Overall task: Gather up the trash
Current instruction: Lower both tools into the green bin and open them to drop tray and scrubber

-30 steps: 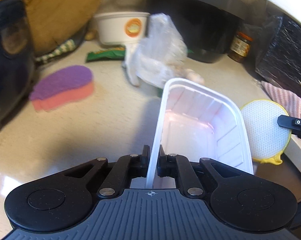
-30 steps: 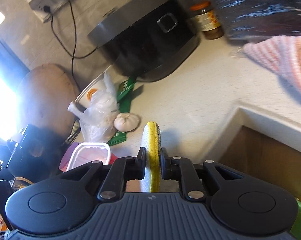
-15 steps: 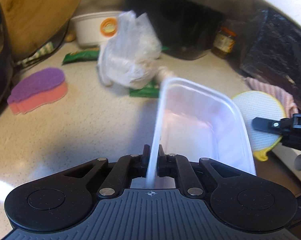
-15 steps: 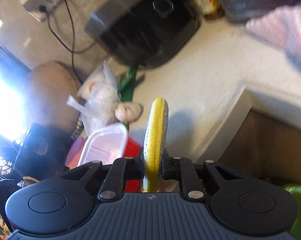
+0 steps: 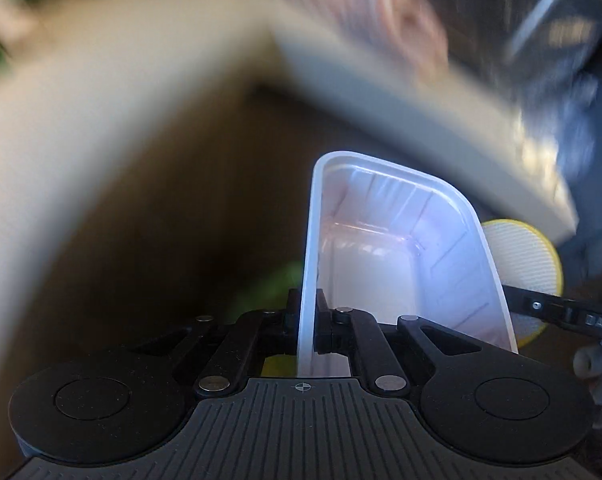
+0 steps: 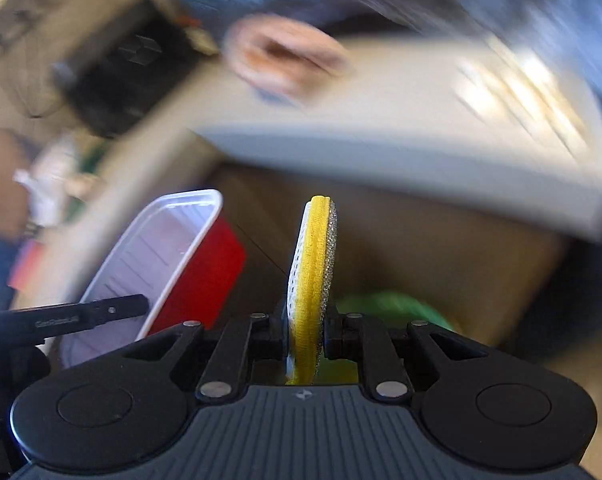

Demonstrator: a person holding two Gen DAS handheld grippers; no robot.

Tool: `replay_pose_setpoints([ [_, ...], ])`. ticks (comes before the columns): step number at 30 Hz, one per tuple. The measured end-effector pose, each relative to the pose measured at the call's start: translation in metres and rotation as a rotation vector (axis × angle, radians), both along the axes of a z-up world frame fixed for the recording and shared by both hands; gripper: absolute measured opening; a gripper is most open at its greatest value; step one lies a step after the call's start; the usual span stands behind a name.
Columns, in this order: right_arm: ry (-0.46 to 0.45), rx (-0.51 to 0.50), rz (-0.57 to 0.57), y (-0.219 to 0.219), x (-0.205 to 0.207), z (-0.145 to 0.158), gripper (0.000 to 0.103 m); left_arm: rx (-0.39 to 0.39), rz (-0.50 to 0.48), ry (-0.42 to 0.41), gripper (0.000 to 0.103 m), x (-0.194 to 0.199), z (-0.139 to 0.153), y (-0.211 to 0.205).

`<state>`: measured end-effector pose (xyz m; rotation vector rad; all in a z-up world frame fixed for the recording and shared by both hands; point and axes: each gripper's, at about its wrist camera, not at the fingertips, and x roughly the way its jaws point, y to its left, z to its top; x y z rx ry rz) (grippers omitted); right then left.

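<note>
My left gripper (image 5: pixel 307 320) is shut on the rim of a plastic tray (image 5: pixel 381 248), white inside and red outside (image 6: pixel 205 276). My right gripper (image 6: pixel 305 328) is shut on a round yellow scrub pad (image 6: pixel 313 272), held on edge. In the left wrist view the scrub pad (image 5: pixel 517 256) shows just right of the tray, with one of the right gripper's fingers (image 5: pixel 549 312) across it. Both grippers hang side by side beyond the counter edge (image 6: pixel 381 148), over a dim brown space. A green bag-like thing (image 6: pixel 393 304) lies below them.
The pale counter (image 5: pixel 101 80) runs blurred above and to the left. On it are a pink cloth (image 6: pixel 285 52), a black appliance (image 6: pixel 121 68) and a clear bag (image 6: pixel 49 184) at far left. A dark foil-like mass (image 5: pixel 541 20) is at top right.
Both grippers have swung off the counter top and dropped past its edge, each carrying its object. The counter items have slid out of the left view, and the green thing has come into sight below.
</note>
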<state>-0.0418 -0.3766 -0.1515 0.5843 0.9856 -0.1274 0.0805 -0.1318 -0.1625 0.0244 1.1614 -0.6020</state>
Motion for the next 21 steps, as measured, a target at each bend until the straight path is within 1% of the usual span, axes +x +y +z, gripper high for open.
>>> replay_pose_setpoints([
  [2, 0.073, 0.021, -0.043, -0.013, -0.021, -0.023, 0.014, 0.058, -0.028, 0.09, 0.008, -0.001, -0.044, -0.021],
  [3, 0.103, 0.024, -0.055, -0.017, -0.03, -0.033, 0.014, 0.089, -0.038, 0.139, 0.008, -0.002, -0.07, -0.032],
  [5, 0.151, 0.027, -0.07, -0.024, -0.046, -0.052, 0.014, 0.129, -0.042, 0.213, 0.008, -0.003, -0.117, -0.05],
  [7, 0.195, 0.028, -0.084, -0.031, -0.06, -0.069, 0.014, 0.16, -0.033, 0.256, 0.008, -0.002, -0.164, -0.068],
  [9, 0.236, 0.024, -0.098, -0.037, -0.072, -0.085, 0.014, 0.149, 0.021, 0.263, 0.009, 0.002, -0.209, -0.081],
  [11, 0.27, -0.002, -0.101, -0.042, -0.08, -0.097, 0.014, 0.128, 0.069, 0.263, 0.013, 0.011, -0.256, -0.087],
  [12, 0.286, -0.017, -0.099, -0.044, -0.083, -0.102, 0.014, 0.128, 0.085, 0.286, 0.018, 0.015, -0.277, -0.089],
  [13, 0.301, -0.029, -0.093, -0.045, -0.084, -0.107, 0.014, 0.139, 0.103, 0.313, 0.027, 0.018, -0.299, -0.09],
  [14, 0.315, -0.038, -0.083, -0.045, -0.084, -0.111, 0.014, 0.16, 0.121, 0.323, 0.031, 0.02, -0.314, -0.091],
  [15, 0.329, -0.045, -0.07, -0.045, -0.082, -0.115, 0.014, 0.183, 0.138, 0.314, 0.036, 0.022, -0.325, -0.091],
  [16, 0.338, -0.047, -0.055, -0.045, -0.078, -0.119, 0.014, 0.194, 0.154, 0.296, 0.037, 0.022, -0.329, -0.089],
  [17, 0.342, -0.042, -0.039, -0.043, -0.074, -0.123, 0.014, 0.188, 0.172, 0.28, 0.037, 0.022, -0.33, -0.084],
  [19, 0.353, -0.017, -0.006, -0.04, -0.061, -0.131, 0.014, 0.132, 0.202, 0.272, 0.037, 0.021, -0.323, -0.071],
  [21, 0.361, 0.012, 0.035, -0.043, -0.046, -0.145, 0.014, 0.105, 0.192, 0.281, 0.037, 0.017, -0.316, -0.06],
])
